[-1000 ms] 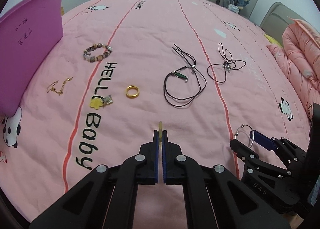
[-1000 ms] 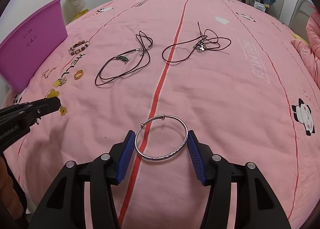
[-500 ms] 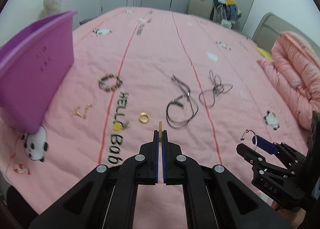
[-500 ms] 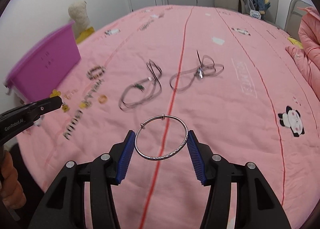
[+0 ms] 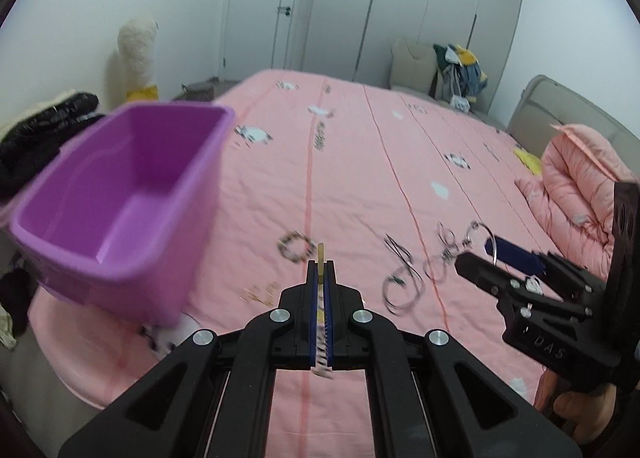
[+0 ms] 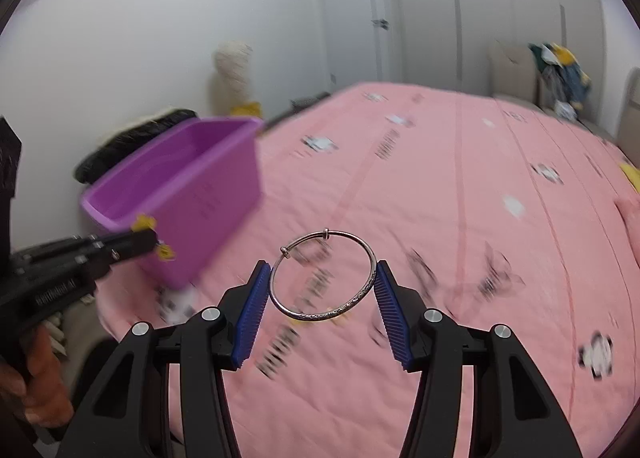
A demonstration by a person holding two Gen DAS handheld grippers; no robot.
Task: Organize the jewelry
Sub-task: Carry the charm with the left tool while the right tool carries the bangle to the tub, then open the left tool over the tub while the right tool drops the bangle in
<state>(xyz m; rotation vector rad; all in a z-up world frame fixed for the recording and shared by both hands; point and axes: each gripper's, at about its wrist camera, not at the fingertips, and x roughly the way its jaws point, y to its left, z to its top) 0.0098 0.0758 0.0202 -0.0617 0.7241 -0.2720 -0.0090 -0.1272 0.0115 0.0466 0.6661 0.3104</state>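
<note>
A thin silver bangle (image 6: 322,275) sits clamped between the right gripper (image 6: 322,300) pads, centre frame; left gripper (image 5: 320,282) pinches a yellow flower charm (image 6: 145,223); purple bin (image 5: 120,198) at left

Silver bangle (image 6: 322,275) btwn R jaws.

Embossed "DAS" on the black body of the right gripper (image 5: 490,256), at four o'clock in the left wrist view. Raised lettering along the left gripper (image 6: 154,244), at nine o'clock in the right wrist view, too blurred to read. Dark handwriting on the side of the purple bin (image 6: 208,194), smeared and unreadable. Black printed words on the pink bedspread (image 6: 460,186), at six o'clock and twelve o'clock, blurred past reading.
</note>
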